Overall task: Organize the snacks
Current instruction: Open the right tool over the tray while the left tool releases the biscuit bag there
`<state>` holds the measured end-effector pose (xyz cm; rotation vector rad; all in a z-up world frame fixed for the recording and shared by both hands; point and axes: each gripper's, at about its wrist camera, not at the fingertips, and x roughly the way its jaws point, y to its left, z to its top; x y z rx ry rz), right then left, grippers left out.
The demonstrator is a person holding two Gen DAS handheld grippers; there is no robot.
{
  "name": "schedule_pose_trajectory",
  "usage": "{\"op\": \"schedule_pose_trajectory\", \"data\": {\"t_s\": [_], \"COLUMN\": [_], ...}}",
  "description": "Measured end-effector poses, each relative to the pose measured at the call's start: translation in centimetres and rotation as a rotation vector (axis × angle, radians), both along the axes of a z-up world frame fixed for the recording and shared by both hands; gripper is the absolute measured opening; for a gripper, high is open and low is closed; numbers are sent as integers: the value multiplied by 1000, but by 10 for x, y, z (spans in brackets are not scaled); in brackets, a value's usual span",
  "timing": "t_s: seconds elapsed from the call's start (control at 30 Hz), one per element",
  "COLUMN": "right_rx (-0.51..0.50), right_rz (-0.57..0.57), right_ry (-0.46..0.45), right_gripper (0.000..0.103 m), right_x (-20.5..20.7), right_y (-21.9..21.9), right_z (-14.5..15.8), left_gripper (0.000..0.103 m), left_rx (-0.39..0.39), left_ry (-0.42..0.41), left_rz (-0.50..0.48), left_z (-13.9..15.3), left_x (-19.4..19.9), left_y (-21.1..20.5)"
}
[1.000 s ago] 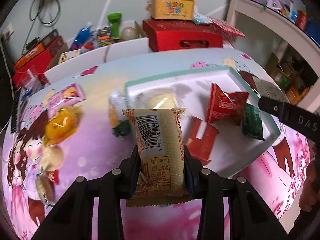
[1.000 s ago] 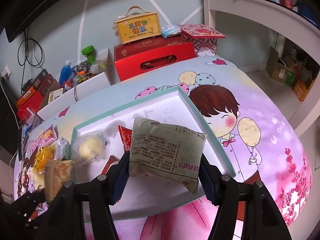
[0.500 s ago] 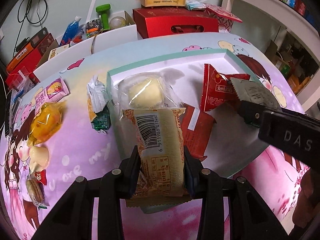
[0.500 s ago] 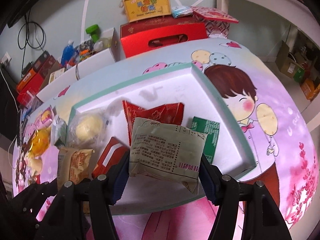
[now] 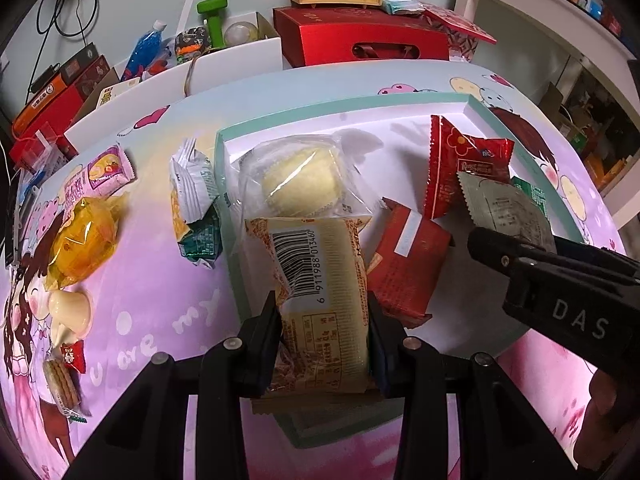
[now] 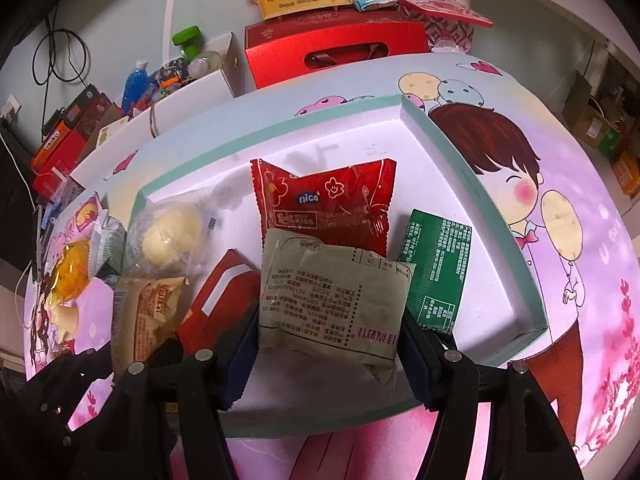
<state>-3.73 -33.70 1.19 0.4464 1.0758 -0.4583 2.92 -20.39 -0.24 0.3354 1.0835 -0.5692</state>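
Nearest the cameras, the left gripper (image 5: pixel 322 334) has its jaws clamped on a yellow barcoded snack pack (image 5: pixel 320 300), and the right gripper (image 6: pixel 326 332) has its jaws clamped on a wider grey-green packet (image 6: pixel 334 296); neither grip has altered over the last second. What has changed is position: both hands have come down and in, so both held packs, which a second ago stood short of the box's near wall, now hang over the near part of the white box with the teal rim (image 6: pixel 472 188) on the desk (image 5: pixel 168 296). Judged from this, both packs are close to being set down, and release has not yet occurred. Already lying in the box are a red box-shaped snack (image 5: pixel 408 264) between the two held packs, a clear-wrapped pale cake (image 5: pixel 300 178) farther left, a red "nice" bag (image 6: pixel 324 204) farther back, and a green packet (image 6: pixel 436 264) to the right. Left of the box, several snacks are on the desk outside it, including an orange-wrapped one (image 5: pixel 82 244) and a pink packet (image 5: pixel 102 172), so sorting appears incomplete.
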Motion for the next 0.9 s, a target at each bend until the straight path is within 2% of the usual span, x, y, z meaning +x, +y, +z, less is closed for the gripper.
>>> {"op": "schedule_pose_trajectory", "data": {"t_s": [0.07, 0.23, 0.3, 0.57, 0.7, 0.83, 0.9], "right_rx": [2, -3, -6, -29, -29, -28, -26], "right_rz": [0, 3, 2, 2, 1, 0, -2], "right_ry": [-4, -3, -8, -30, -33, -25, -22], "right_gripper": [69, 70, 72, 75, 76, 78, 94], "right_x": [1, 1, 0, -4, -5, -4, -4], "right_y": [0, -1, -1, -1, -1, -2, -2], "right_z": [0, 3, 6, 19, 20, 17, 16], "left_gripper": [40, 62, 66, 69, 83, 85, 90], "left_rx": [1, -1, -7, -28, -29, -36, -37], "left_ry": [1, -9, -15, -47, -61, -49, -43], "left_rz": [0, 0, 0, 20, 63, 120, 148], "left_z": [0, 6, 9, 27, 31, 29, 27], "left_x": [0, -1, -2, -2, 4, 13, 18], "left_y": [0, 0, 1, 9, 18, 31, 37]}}
